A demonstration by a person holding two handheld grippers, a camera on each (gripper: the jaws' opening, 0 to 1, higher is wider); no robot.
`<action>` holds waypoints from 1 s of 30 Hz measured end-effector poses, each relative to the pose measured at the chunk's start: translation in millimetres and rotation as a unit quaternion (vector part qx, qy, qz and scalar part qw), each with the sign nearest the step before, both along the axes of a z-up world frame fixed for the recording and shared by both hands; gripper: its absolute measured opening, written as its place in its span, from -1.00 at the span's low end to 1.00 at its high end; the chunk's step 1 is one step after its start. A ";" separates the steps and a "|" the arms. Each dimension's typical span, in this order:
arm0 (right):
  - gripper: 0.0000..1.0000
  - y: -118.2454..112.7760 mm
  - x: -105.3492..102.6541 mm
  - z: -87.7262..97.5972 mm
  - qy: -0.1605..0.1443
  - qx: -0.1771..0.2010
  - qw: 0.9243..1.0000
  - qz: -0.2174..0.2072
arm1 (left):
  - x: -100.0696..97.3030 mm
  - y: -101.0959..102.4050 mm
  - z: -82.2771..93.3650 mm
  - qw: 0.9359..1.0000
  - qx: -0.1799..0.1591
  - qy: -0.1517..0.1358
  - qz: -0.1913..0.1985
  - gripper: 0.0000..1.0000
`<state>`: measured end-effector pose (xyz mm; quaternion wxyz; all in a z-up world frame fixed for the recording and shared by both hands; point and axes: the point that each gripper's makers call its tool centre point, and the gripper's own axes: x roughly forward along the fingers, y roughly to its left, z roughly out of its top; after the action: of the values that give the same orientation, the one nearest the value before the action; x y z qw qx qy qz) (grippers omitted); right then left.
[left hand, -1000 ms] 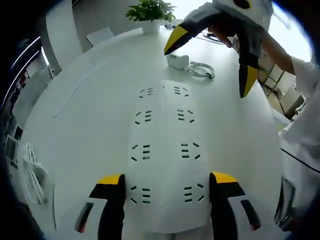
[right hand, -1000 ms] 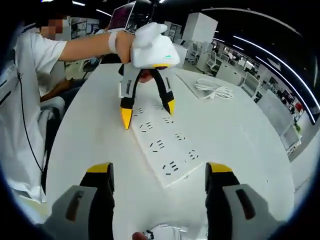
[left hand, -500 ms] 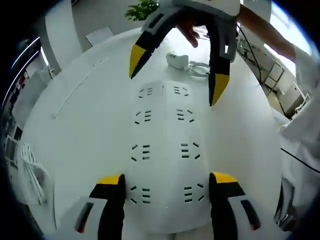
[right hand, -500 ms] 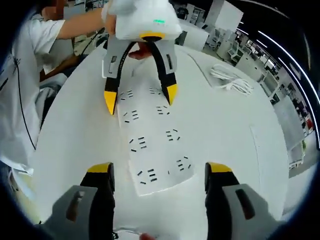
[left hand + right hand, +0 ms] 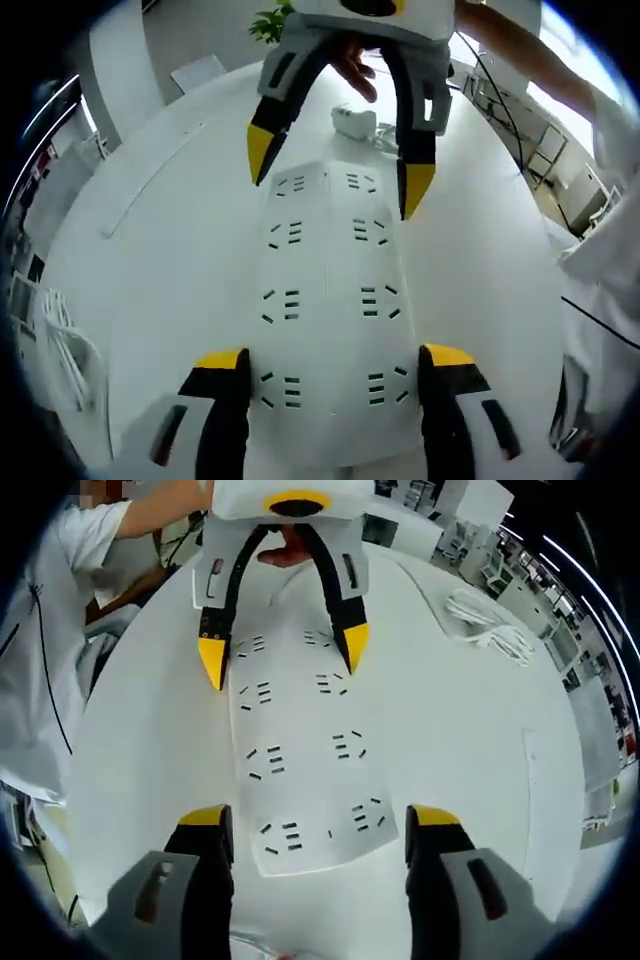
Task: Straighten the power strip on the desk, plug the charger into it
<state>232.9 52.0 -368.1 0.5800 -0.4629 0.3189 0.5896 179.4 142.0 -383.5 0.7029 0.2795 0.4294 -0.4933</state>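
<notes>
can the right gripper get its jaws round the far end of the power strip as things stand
Probably yes. The right gripper is open, its yellow tips straddling that end of the power strip, and nothing lies between them. The charger sits farther back on the desk.

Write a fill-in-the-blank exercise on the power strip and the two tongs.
1. The power strip has two columns of ____ sockets each.
2. Both tongs, left and right, straddle the strip's ends with jaws ____.
3. The charger lies on the desk beyond the strip, beside a potted ____.

Missing words: four; open; plant
</notes>
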 end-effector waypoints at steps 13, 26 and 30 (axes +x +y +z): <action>0.31 5.9 -3.6 -9.8 0.012 -0.040 0.998 0.036 | -0.5 1.3 0.0 1.000 0.000 0.000 -0.001 0.40; 0.30 4.8 -8.8 -13.2 0.036 -0.062 0.997 0.031 | -0.7 0.7 -0.4 1.000 0.001 0.000 -0.005 0.40; 0.29 3.1 -11.3 -13.1 0.035 -0.073 0.996 0.024 | -1.3 0.8 -0.5 1.000 0.001 0.000 -0.012 0.40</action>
<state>221.6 55.1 -381.2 0.5184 -0.4905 0.3703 0.5946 178.1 142.9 -384.0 0.6967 0.2848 0.4266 -0.5015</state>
